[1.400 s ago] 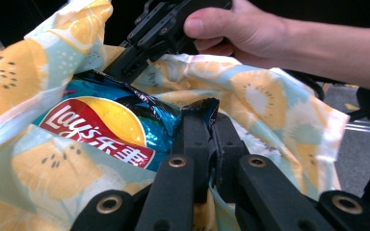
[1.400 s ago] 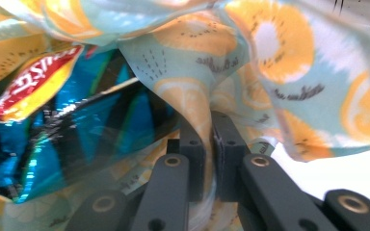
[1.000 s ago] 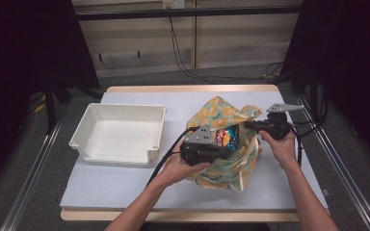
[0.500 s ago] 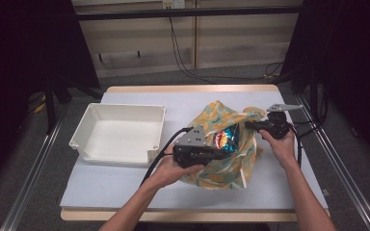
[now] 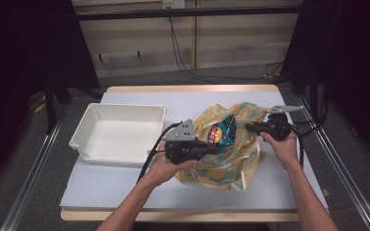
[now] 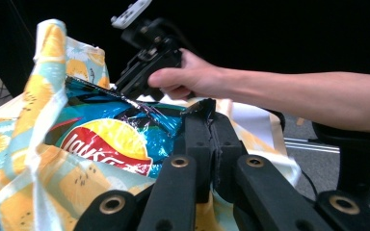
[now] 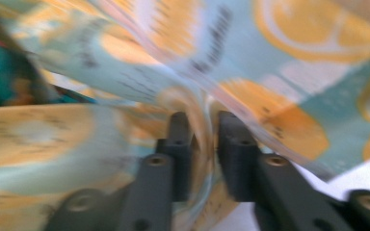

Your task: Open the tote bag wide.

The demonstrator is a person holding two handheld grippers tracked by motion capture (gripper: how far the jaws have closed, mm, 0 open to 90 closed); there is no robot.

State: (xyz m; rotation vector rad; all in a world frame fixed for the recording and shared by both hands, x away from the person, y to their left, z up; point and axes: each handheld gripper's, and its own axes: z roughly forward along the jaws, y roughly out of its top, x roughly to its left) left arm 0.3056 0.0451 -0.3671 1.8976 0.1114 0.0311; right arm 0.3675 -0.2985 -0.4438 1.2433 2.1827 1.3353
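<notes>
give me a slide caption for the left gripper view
Left gripper pinches the chip bag inside the fruit-print cloth bag.

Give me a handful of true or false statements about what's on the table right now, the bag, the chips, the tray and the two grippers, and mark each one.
1. The left gripper is shut on a corner of the chip bag. True.
2. The chip bag lies in the white tray. False: it sits in the mouth of the fabric bag, and the tray is empty.
3. The right gripper pinches the fabric bag's cloth between its jaws. True.
4. The white tray stands to the right of the fabric bag in the high view. False: it stands to the left.
5. The fabric bag is plain grey. False: it has an orange-slice print on light blue.
</notes>
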